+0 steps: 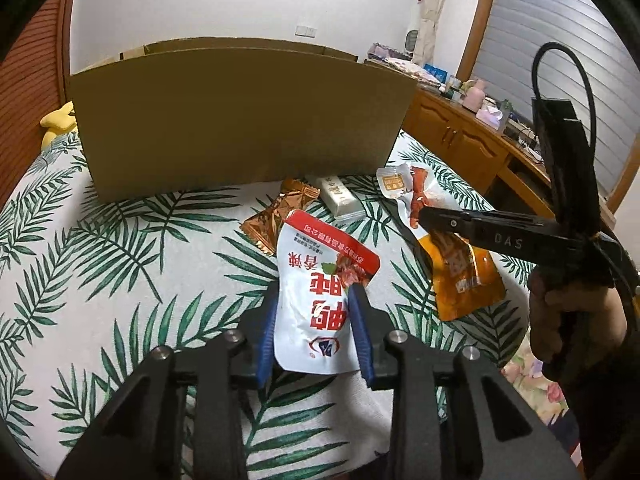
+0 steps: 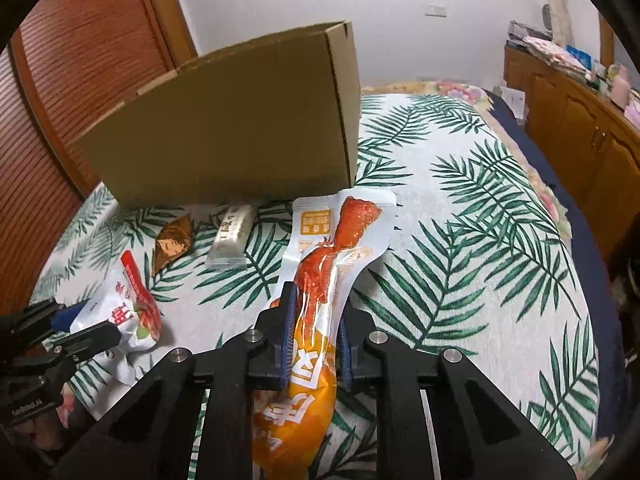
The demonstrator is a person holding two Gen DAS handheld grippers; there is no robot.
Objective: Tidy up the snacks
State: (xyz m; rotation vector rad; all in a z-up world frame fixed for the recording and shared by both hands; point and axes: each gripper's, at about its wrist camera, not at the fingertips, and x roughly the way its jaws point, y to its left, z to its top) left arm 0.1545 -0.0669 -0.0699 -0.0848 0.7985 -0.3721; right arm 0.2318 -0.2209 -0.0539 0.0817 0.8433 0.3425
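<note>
Before box (image 1: 240, 120), both grippers (image 1: 316, 300) (image 2: 316, 308) clamp pouches (image 1: 320, 300) (image 2: 316, 280), bedspread (image 2: 460, 260) clear rt.

You have four snack packets (image 1: 320, 288) in sight: one white-and-red, one orange (image 2: 308, 320), one copper-brown (image 1: 276, 216) and one pale bar (image 1: 338, 196). One cardboard box (image 1: 240, 120) stands behind them (on the bed). Two tools (image 1: 316, 320).
</note>
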